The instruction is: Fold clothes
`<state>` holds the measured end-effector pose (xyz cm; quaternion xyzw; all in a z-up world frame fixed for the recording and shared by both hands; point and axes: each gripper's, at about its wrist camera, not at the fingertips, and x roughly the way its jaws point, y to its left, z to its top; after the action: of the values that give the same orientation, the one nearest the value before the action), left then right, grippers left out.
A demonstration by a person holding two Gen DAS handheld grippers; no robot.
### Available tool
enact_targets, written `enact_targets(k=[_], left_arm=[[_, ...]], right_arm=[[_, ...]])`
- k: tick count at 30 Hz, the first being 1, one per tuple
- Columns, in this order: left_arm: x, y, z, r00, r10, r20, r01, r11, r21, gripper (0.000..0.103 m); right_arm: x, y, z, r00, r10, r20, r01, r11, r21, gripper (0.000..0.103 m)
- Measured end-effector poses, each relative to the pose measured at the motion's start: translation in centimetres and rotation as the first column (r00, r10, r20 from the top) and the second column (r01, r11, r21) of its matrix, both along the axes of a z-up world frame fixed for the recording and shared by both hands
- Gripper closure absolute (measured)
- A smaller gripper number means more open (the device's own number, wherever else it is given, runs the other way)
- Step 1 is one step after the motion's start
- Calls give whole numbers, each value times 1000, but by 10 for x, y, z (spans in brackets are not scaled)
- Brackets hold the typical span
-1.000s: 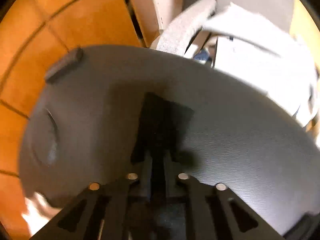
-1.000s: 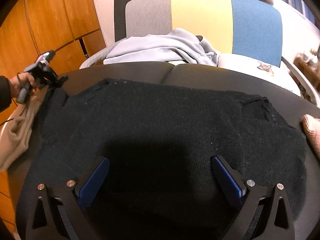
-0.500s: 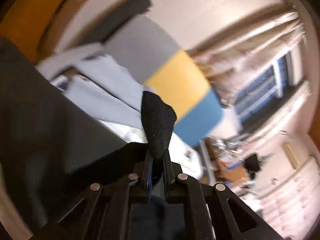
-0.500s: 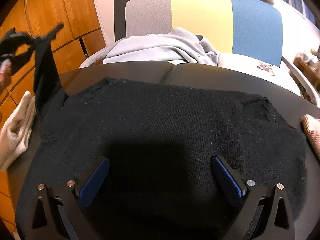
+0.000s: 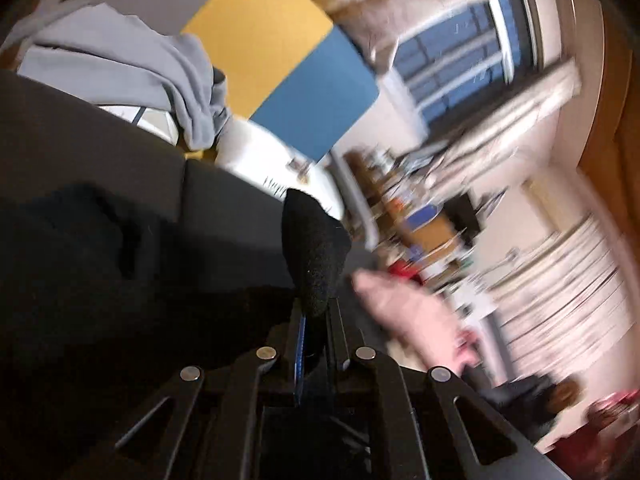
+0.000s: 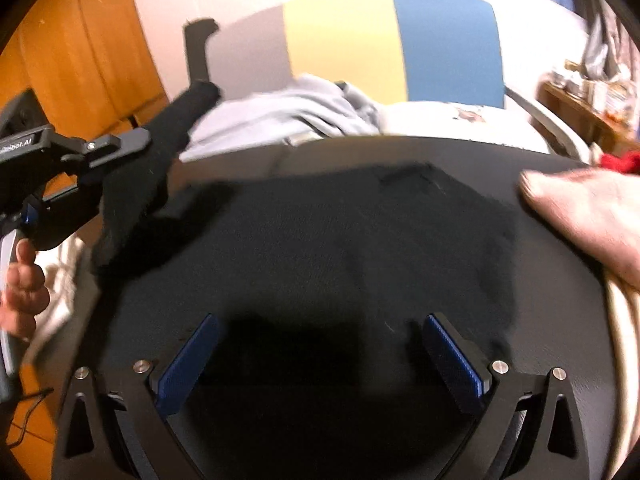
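A black knit sweater (image 6: 320, 240) lies spread on a dark round table (image 6: 552, 312). My left gripper (image 5: 316, 320) is shut on the sweater's sleeve cuff (image 5: 316, 256), which sticks out past the fingertips. In the right wrist view the left gripper (image 6: 132, 148) is at the table's left edge. There it holds the sleeve (image 6: 160, 160) lifted above the sweater's body. My right gripper (image 6: 320, 356) stands open low over the sweater's near part, with nothing between its blue pads (image 6: 184, 364).
A grey hoodie (image 6: 288, 116) lies on a grey, yellow and blue chair (image 6: 392, 40) behind the table. A pink garment (image 6: 580, 216) rests at the table's right edge. A beige cloth (image 6: 60, 280) hangs at the left, by wooden cabinets (image 6: 80, 60). A hand (image 6: 20, 292) grips the left tool.
My left gripper has raised the sleeve from the table's left edge and swung it rightward, inward over the sweater. My right gripper has shifted a little and stays open.
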<state>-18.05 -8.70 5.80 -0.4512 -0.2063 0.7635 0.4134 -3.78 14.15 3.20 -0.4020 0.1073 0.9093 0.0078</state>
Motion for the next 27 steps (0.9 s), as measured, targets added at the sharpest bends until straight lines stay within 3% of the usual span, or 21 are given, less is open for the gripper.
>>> enact_targets(k=[2,3,4,5,7,9,12,17,20,22,24,25,27], left_arm=[[8,16,-18,1000,-21,1,21,997,-80,81],[12,20,-27,1000,-14,-15,12,990,-140,80],[15,21,-30,1000,-6,-24,2,984,-175,80],[19,19,-33,1000,-6,-17,2,984,-180,79],[29,3,-33,1000,8,-3,-9,991,-132,72],[40,-22,-28,999,39,-2,-39,997,-69,69],[54,-62,-27,996,88,12,-88,996,-7,67],[70,-120,-41,987,149,63,-150,989,12,67],[76,-146,-53,976,191,103,-193,981,17,67],[79,-157,-60,969,214,120,-218,976,14,66],[82,-162,-64,966,226,126,-229,973,14,66],[83,-167,-65,963,235,131,-239,971,21,66],[85,-176,-70,957,249,148,-257,966,38,66]], right_arm=[[6,6,-5,1000,8,16,-7,999,-53,3],[9,9,-5,1000,6,2,-6,996,-89,6],[13,13,-5,1000,4,-12,-5,992,-125,19],[15,16,-5,1000,0,-24,-4,987,-160,33],[16,23,-4,999,-13,-38,4,975,-221,40],[13,27,-2,999,-5,-49,-8,966,-257,41],[4,22,7,997,18,-74,-34,978,-207,41],[-31,-3,22,987,144,-72,-147,988,-41,41],[-66,-22,19,961,273,34,-275,960,60,27],[-81,-29,11,938,327,119,-337,938,81,27],[-88,-29,8,918,353,180,-371,926,73,44],[-90,-29,9,912,359,199,-380,922,76,66],[-84,-32,20,909,365,200,-389,917,91,85]])
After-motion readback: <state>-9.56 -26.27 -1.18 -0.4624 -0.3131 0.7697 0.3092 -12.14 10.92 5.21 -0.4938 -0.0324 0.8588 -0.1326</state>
